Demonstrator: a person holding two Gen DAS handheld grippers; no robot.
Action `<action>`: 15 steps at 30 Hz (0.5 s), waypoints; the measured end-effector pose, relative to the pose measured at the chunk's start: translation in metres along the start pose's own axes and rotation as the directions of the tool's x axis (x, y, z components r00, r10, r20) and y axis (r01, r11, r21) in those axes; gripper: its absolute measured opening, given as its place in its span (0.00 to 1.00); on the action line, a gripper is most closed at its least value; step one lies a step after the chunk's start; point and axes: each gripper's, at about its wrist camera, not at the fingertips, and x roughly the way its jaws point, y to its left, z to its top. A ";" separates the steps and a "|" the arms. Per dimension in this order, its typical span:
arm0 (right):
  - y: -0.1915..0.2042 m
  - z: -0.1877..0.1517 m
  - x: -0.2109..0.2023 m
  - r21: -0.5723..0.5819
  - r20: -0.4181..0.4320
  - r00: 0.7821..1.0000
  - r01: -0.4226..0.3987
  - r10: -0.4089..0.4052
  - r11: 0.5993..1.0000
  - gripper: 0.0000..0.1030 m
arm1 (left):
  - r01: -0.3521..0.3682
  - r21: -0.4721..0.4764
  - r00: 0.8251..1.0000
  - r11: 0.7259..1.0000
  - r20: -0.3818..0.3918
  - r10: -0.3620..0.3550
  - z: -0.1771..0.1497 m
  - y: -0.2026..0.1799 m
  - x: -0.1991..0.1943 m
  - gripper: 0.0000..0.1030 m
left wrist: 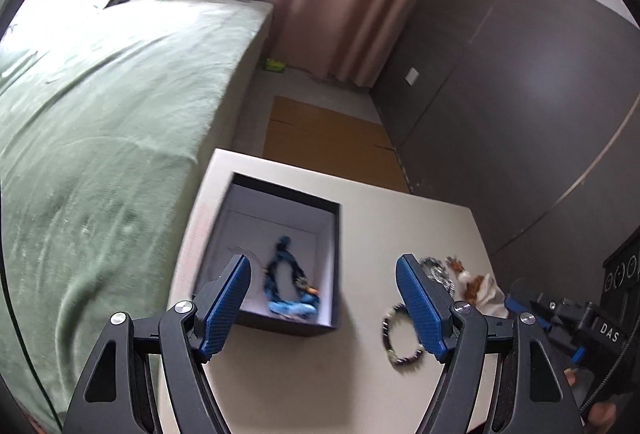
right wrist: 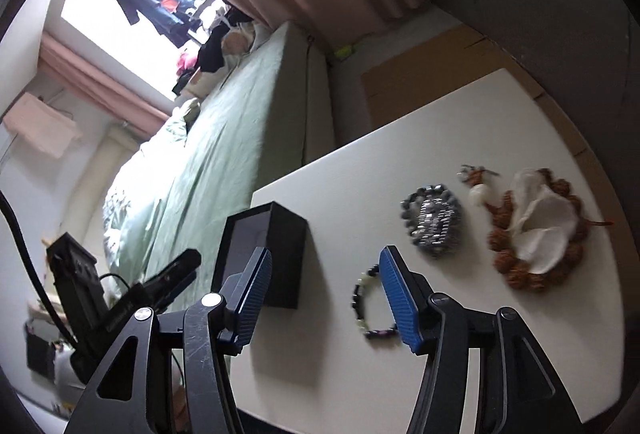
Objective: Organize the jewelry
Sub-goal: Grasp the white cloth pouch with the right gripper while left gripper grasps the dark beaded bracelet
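Blue-padded left gripper [left wrist: 323,274] hovers over the white desk [left wrist: 360,234], jaws wide apart, straddling the box's [left wrist: 335,234] near edge; a blue necklace [left wrist: 289,286] lies inside. Right gripper [right wrist: 322,266] is tilted, jaws apart, a beaded bracelet [right wrist: 366,308] just beside its right finger.
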 end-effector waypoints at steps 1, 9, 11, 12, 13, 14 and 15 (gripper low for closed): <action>-0.001 0.000 -0.005 -0.005 0.007 1.000 0.020 -0.020 1.000 0.56 | 0.002 0.007 1.000 1.000 0.000 -0.002 -0.002 -0.004 0.000 0.74; -0.026 -0.001 -0.033 0.074 0.047 0.998 0.039 -0.042 0.996 0.81 | 0.009 0.074 1.000 0.997 -0.025 -0.007 -0.023 -0.040 0.005 0.82; -0.032 -0.001 -0.039 0.087 0.059 0.996 0.062 -0.068 0.994 0.81 | 0.005 0.091 0.999 0.996 -0.038 -0.002 -0.028 -0.047 0.008 0.82; -0.035 -0.001 -0.041 0.094 0.060 0.995 0.074 -0.079 0.993 0.81 | 0.004 0.102 0.999 0.995 -0.048 0.001 -0.031 -0.052 0.011 0.82; -0.040 -0.002 -0.043 0.105 0.057 0.994 0.084 -0.090 0.991 0.81 | 0.001 0.110 0.999 0.994 -0.054 0.005 -0.034 -0.055 0.013 0.82; -0.045 -0.001 -0.044 0.117 0.049 0.994 0.096 -0.102 0.988 0.81 | -0.004 0.117 0.998 0.993 -0.059 0.010 -0.036 -0.058 0.015 0.82; -0.050 -0.001 -0.044 0.131 0.040 0.992 0.112 -0.119 0.985 0.81 | -0.008 0.127 0.998 0.992 -0.068 0.016 -0.039 -0.061 0.019 0.82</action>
